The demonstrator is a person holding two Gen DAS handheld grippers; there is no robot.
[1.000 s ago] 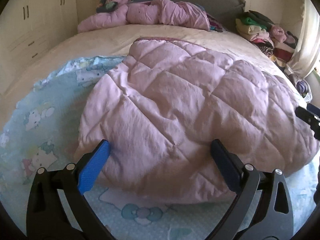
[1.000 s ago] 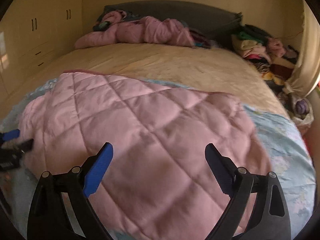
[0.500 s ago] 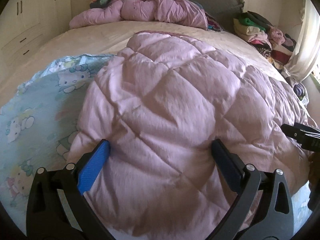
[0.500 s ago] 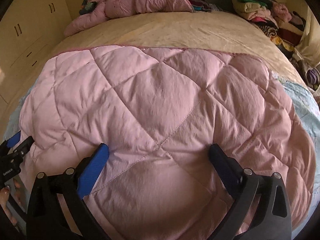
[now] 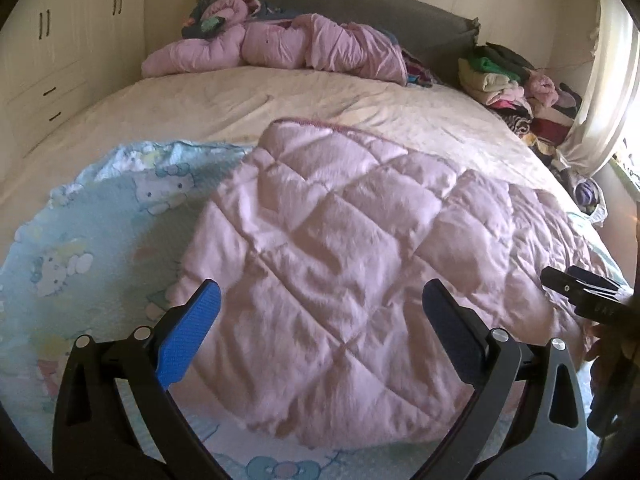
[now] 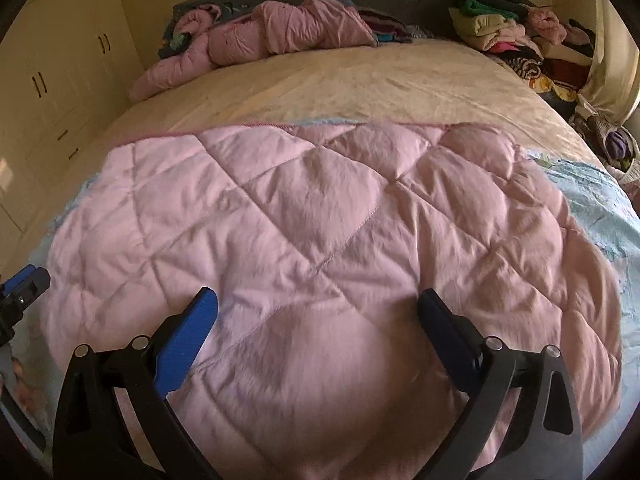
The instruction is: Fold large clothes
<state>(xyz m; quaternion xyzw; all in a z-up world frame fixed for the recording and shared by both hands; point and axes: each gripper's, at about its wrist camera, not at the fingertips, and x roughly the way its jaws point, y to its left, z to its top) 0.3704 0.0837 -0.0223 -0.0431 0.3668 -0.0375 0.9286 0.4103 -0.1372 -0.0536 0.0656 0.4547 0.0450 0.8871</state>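
Note:
A pink quilted blanket (image 5: 360, 264) lies folded over on the bed, its light-blue cartoon-print side (image 5: 100, 232) spread out to the left. It fills the right wrist view (image 6: 320, 240). My left gripper (image 5: 320, 320) is open and empty above the blanket's near left part. My right gripper (image 6: 316, 320) is open and empty above the blanket's near middle. The right gripper shows at the right edge of the left wrist view (image 5: 580, 292). The left gripper's blue tip shows at the left edge of the right wrist view (image 6: 20, 284).
The cream bed sheet (image 5: 280, 100) stretches to a grey headboard (image 5: 380, 12). Crumpled pink bedding (image 5: 288, 44) lies by the headboard. A pile of clothes (image 5: 512, 84) sits at the far right by a curtain (image 5: 600, 100). Cream wardrobes (image 5: 52, 40) stand at the left.
Both grippers stay open. The left wrist view has pulled back and up from the blanket, so more of the blue print side shows. The right wrist view has shifted slightly.

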